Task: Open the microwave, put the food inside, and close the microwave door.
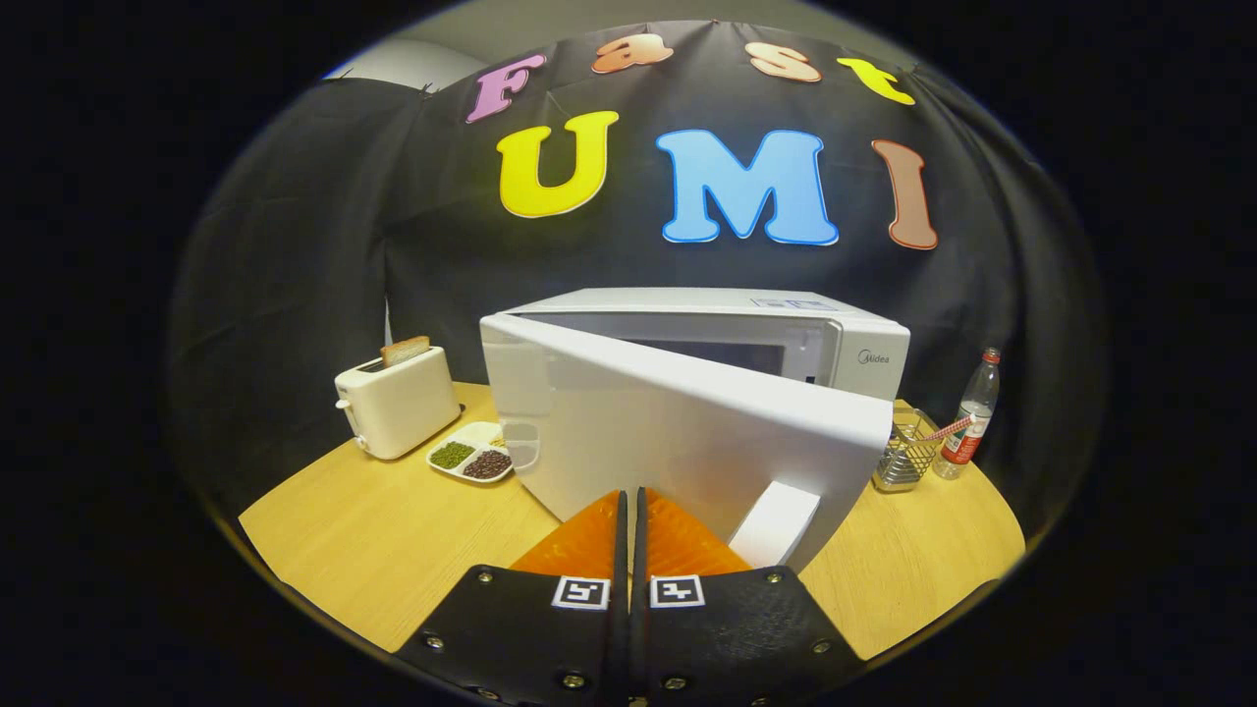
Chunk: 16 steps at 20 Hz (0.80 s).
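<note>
The gripper (pixel 629 501) has its fingers pressed together, holding nothing — tips just at the white microwave's (pixel 786 339) half-open door (pixel 678 432), on the wooden table (pixel 393 550).

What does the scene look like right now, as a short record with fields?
gripper: gripper fingers closed together, nothing between them, tips up against the door
microwave: white box microwave on the round wooden table
door: white microwave door swung partly open, just ahead of the fingers
left of microwave: cream toaster holding a bread slice; divided white dish of beans
right of microwave: wire basket; clear plastic bottle
</note>
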### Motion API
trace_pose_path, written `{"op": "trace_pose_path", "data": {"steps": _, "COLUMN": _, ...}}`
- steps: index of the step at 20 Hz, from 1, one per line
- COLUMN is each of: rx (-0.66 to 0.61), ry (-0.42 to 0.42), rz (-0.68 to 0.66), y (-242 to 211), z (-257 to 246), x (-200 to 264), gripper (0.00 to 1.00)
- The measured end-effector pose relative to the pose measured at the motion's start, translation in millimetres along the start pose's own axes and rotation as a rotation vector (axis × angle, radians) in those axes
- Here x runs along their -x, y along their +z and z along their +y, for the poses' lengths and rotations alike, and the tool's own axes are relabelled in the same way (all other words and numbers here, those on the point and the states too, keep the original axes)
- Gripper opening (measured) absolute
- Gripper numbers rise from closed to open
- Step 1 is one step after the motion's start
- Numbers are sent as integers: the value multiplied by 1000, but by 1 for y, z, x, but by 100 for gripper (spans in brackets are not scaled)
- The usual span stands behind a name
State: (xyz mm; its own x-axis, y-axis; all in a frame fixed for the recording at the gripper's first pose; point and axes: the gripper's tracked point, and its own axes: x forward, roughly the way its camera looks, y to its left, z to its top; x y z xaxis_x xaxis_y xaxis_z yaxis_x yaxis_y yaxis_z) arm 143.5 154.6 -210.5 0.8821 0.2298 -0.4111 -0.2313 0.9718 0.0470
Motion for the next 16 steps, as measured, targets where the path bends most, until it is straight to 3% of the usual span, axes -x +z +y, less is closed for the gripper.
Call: {"op": "trace_pose_path", "data": {"steps": 16, "rx": -47, "ry": -102, "rz": -15, "y": 25, "z": -61, "x": -76, "gripper": 1}}
